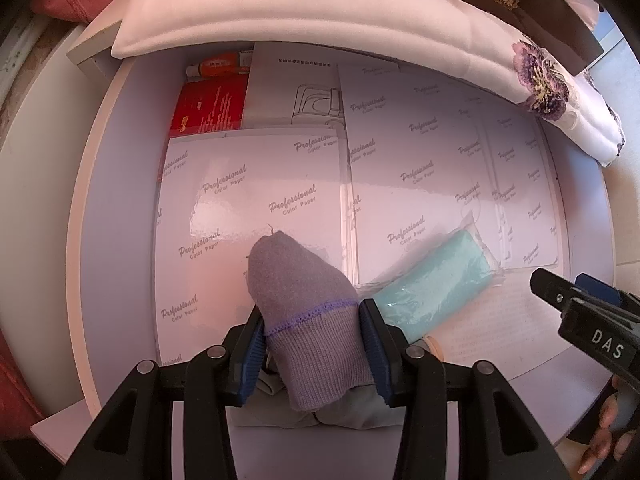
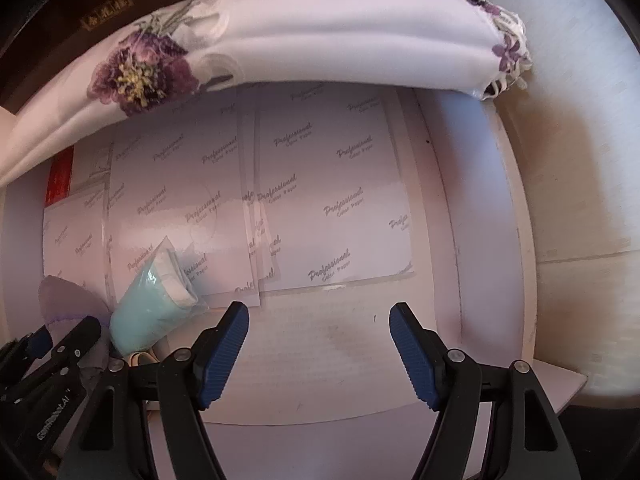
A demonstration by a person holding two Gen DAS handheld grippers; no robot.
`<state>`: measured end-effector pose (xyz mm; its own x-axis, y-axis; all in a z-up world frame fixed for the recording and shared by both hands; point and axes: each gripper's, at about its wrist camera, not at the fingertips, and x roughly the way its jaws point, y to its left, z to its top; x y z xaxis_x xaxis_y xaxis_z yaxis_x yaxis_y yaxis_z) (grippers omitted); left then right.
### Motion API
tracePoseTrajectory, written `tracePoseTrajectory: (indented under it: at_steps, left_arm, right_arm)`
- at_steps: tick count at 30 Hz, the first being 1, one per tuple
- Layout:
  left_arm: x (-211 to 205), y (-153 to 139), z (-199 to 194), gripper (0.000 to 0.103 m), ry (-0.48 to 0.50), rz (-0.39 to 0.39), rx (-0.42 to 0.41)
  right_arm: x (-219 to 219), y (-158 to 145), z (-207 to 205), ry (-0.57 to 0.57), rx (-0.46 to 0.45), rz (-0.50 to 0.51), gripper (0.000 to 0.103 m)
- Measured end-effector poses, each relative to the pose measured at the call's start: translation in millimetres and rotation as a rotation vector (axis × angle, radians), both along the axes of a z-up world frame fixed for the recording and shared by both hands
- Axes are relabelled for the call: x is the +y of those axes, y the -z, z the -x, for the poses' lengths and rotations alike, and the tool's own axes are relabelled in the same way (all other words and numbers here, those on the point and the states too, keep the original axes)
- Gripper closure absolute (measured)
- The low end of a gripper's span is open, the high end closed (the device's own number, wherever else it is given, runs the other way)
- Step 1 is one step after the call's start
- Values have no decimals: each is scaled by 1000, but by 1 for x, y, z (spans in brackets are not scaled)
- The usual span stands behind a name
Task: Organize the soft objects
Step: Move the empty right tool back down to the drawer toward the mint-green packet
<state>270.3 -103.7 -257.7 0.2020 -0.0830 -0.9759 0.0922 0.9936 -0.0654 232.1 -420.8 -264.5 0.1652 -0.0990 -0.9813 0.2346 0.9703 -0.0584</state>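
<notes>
Left gripper (image 1: 312,332): jaws closed down on the purple sock (image 1: 308,312), both pads pressing its ribbed cuff. Toe runs straight out ahead of the jaws, so the sock's long axis lies along the fingers. More grey fabric (image 1: 348,412) is bunched behind the jaws, under the cuff; can't tell if it's a second sock or part of the same bundle.

Just right of my left jaw: the teal cloth roll (image 1: 436,284) in its clear wrapper, lying on the drawer floor over the glossy paper sheets (image 1: 248,200). Its long axis runs diagonally, near end close to my right-hand finger, far end angled ahead and to the right. From the right wrist view the same roll (image 2: 150,300) sits well left of the jaws, next to the left gripper (image 2: 60,336).

Right gripper (image 2: 318,320): jaws wide open, nothing held, only bare drawer floor (image 2: 320,344) and paper between and ahead of the fingers.

Folded floral cloth (image 2: 320,40) lies across the far side, well ahead of both.

My read: the left is nearer the roll but is occupied. The right is free but needs to swing left and rotate to close across the roll's short axis. The sock needs a place first.
</notes>
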Motion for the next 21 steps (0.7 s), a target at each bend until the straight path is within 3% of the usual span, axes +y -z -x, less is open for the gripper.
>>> tracePoseTrajectory:
  at_steps: [21]
  left_arm:
    - [16, -31, 5, 60, -44, 56, -48]
  right_arm:
    - [6, 17, -4, -1, 37, -22, 29]
